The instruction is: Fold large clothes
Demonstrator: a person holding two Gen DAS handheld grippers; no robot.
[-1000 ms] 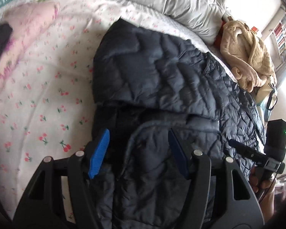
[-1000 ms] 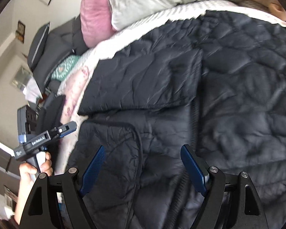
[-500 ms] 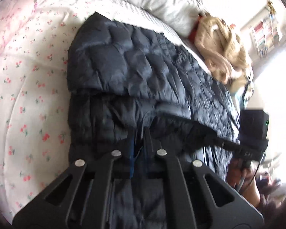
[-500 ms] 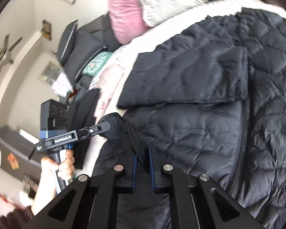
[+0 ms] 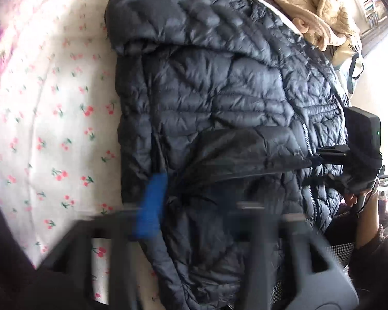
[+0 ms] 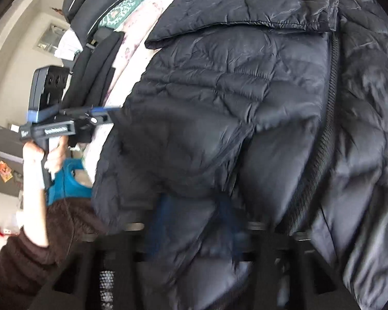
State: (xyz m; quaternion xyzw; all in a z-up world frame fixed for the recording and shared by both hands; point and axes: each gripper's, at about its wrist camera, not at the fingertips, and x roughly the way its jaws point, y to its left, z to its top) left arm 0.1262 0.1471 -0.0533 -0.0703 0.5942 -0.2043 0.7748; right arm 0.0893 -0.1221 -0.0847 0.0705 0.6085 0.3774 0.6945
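A dark quilted puffer jacket (image 5: 219,90) lies spread on the bed, its hood folded down over the chest. Its bottom hem flap (image 5: 245,149) is turned up onto the body. My left gripper (image 5: 194,211) is blurred and low over the hem's left part; its jaws are opening, with loose fabric between the blue pads (image 5: 151,206). The right gripper (image 5: 331,153) shows at the jacket's right edge. In the right wrist view the jacket (image 6: 245,90) fills the frame. My right gripper (image 6: 196,222) is opening too, with the folded hem (image 6: 181,155) bulging over it. The left gripper (image 6: 101,113) reaches in from the left.
The cherry-print sheet (image 5: 51,129) lies bare left of the jacket. A beige fleece heap (image 5: 318,7) sits at the far right of the bed. Dark clothes (image 6: 95,59) and a teal patterned cushion (image 6: 119,10) lie past the jacket's left side. A blue container (image 6: 69,183) stands below the bed's edge.
Both grippers closed on the jacket's hem, carried it up over the body, and now stand apart again with the fabric loose between them.
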